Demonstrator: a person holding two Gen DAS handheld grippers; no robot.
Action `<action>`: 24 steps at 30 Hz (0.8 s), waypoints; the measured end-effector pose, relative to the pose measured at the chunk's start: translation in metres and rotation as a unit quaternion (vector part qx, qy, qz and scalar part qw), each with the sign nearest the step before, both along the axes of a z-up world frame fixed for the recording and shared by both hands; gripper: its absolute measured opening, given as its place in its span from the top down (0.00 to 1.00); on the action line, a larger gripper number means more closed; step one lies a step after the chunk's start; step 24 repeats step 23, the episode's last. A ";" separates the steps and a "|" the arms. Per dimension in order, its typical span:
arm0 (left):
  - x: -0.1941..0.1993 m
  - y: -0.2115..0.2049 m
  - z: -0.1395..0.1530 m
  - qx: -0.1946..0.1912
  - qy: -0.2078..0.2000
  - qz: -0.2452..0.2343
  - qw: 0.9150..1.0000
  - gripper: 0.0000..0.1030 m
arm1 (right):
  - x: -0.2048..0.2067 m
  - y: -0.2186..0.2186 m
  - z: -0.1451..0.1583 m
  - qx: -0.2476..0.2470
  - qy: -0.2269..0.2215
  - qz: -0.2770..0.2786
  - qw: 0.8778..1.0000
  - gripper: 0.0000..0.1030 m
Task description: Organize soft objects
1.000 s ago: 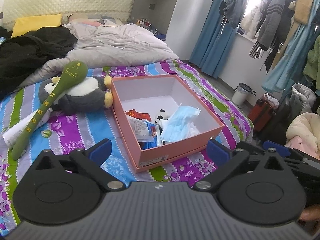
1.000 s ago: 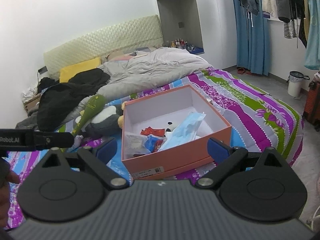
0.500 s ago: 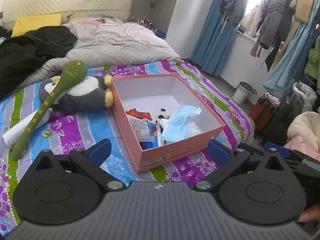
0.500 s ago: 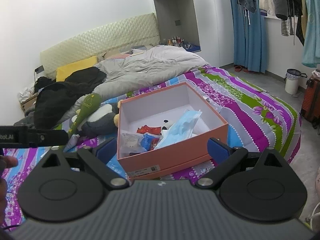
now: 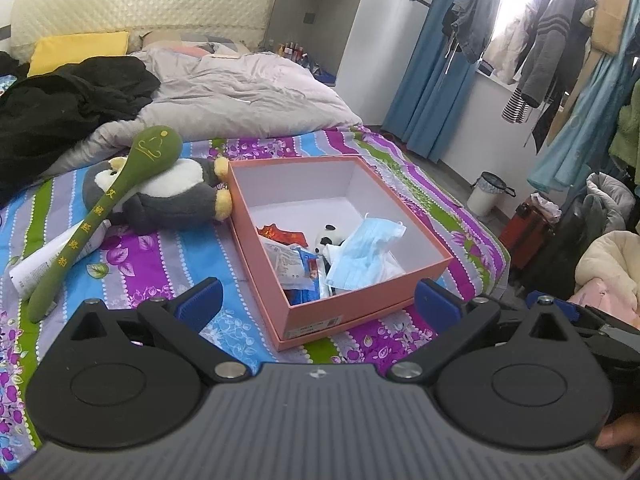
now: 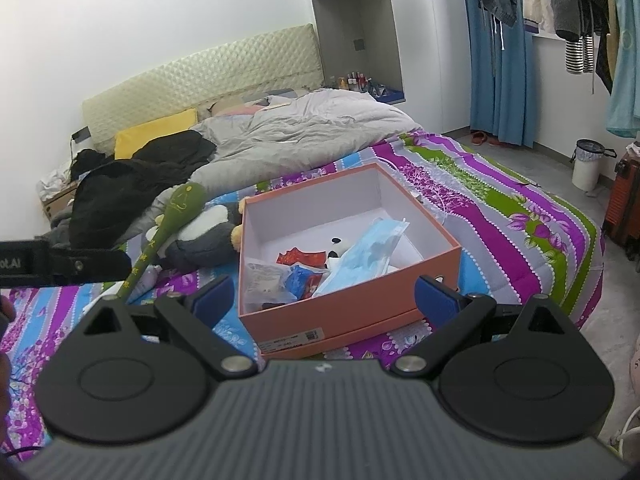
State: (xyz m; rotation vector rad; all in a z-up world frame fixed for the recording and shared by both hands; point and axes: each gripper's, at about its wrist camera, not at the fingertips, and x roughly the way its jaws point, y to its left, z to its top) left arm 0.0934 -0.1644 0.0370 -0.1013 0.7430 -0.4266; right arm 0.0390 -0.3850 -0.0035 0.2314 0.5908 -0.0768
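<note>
Matt cardboard box (image 5: 360,300), fuzzy plush penguin (image 5: 168,200), quilted cloth bedspread (image 5: 160,264)

Left gripper (image 5: 318,300) spread wide, pink box (image 5: 362,308) ahead, plush penguin (image 5: 160,196) touching it

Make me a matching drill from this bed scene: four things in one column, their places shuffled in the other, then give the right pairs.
Things
1. blue face mask
2. green plush spoon
3. penguin plush
4. white tube

Places
A. on the bedspread, partly under the spoon's handle
B. lying across the penguin
C. inside the pink box
D. on the bedspread, feet against the box's outer wall

Pairs: 1-C, 2-B, 3-D, 4-A
</note>
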 end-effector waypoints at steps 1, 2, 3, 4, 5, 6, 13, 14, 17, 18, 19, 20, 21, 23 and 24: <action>0.000 0.000 0.000 0.000 0.000 0.000 1.000 0.00 | 0.000 0.000 0.000 0.000 0.000 0.000 1.000 0.04; 0.000 0.000 0.000 0.001 0.000 0.001 1.000 0.00 | 0.000 0.000 0.000 0.001 -0.001 0.000 1.000 0.04; 0.000 0.000 0.001 0.001 -0.001 0.001 1.000 0.00 | 0.000 0.000 0.000 0.001 -0.001 0.000 1.000 0.04; 0.000 0.000 0.001 0.001 -0.001 0.000 1.000 0.00 | 0.000 0.001 0.000 0.000 -0.001 0.000 1.000 0.04; 0.000 0.000 0.001 0.000 -0.001 0.000 1.000 0.00 | 0.000 0.001 0.000 -0.001 -0.001 0.000 1.000 0.04; 0.000 0.001 0.002 0.000 -0.002 0.000 1.000 0.00 | 0.001 0.002 0.000 -0.001 -0.001 0.000 1.000 0.04; 0.000 0.004 0.004 0.000 -0.004 0.000 1.000 0.00 | 0.000 0.002 0.001 0.001 -0.001 0.003 1.000 0.04; 0.000 0.004 0.005 0.001 -0.003 0.000 1.000 0.00 | 0.000 0.003 0.001 0.001 -0.001 0.002 1.000 0.04; 0.000 0.004 0.004 0.001 -0.004 0.000 1.000 0.00 | 0.000 0.002 0.002 0.002 -0.001 0.003 1.000 0.04; 0.000 0.004 0.004 0.000 -0.004 0.000 1.000 0.00 | 0.000 0.002 0.002 0.001 -0.001 0.003 1.000 0.04; 0.000 0.005 0.005 0.000 -0.004 0.001 1.000 0.00 | 0.000 0.002 0.002 0.000 -0.001 0.004 1.000 0.04; 0.000 0.006 0.004 -0.001 -0.004 0.001 1.000 0.00 | 0.001 0.003 0.003 -0.002 -0.001 0.005 1.000 0.04; 0.000 0.007 0.004 -0.003 -0.004 0.001 1.000 0.00 | 0.001 0.003 0.003 -0.003 -0.001 0.005 1.000 0.04; 0.000 0.008 0.005 -0.002 -0.005 0.001 1.000 0.00 | 0.001 0.002 0.003 -0.001 -0.001 0.005 1.000 0.04; 0.000 0.008 0.005 -0.002 -0.005 0.001 1.000 0.00 | 0.001 0.002 0.003 -0.001 -0.001 0.005 1.000 0.04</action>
